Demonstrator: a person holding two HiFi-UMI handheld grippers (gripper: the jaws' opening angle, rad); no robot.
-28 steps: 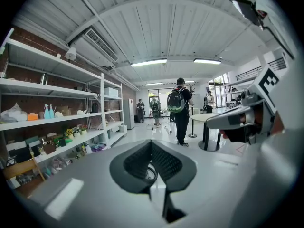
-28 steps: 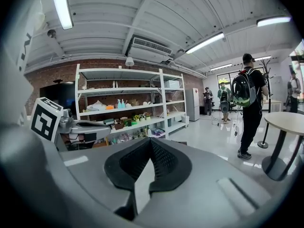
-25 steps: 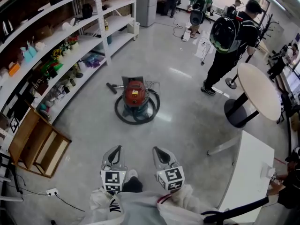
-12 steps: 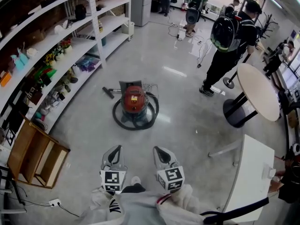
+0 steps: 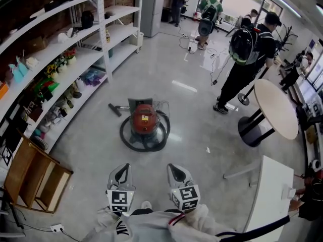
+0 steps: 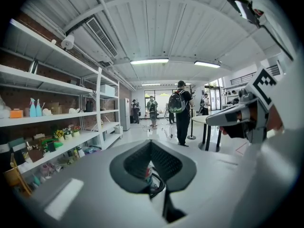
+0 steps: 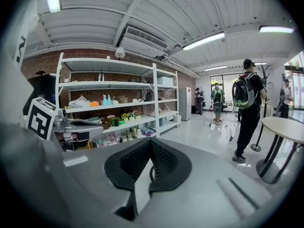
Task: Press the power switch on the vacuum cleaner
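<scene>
A red canister vacuum cleaner [image 5: 144, 120] stands on the polished grey floor, with its black hose [image 5: 126, 137] coiled round its base and a nozzle [image 5: 115, 109] lying to its left. My left gripper [image 5: 124, 166] and right gripper [image 5: 170, 167] are held side by side well short of it, pointing toward it and touching nothing. Both are shut, with nothing between the jaws. In the left gripper view a sliver of the vacuum cleaner [image 6: 148, 175] shows through the slit below the left gripper [image 6: 151, 144] tips. The right gripper [image 7: 151, 141] points along the floor toward the shelves.
White shelving [image 5: 60, 67] with small goods lines the left wall, and an open wooden crate [image 5: 30, 178] lies at its foot. A round table [image 5: 276, 107] and a white table [image 5: 270, 190] stand at the right. A person with a backpack [image 5: 246, 54] stands beyond the vacuum; others stand farther back.
The vacuum cleaner now sits lower in the head view and a little nearer to my grippers. Both grippers have stayed shut and side by side.
</scene>
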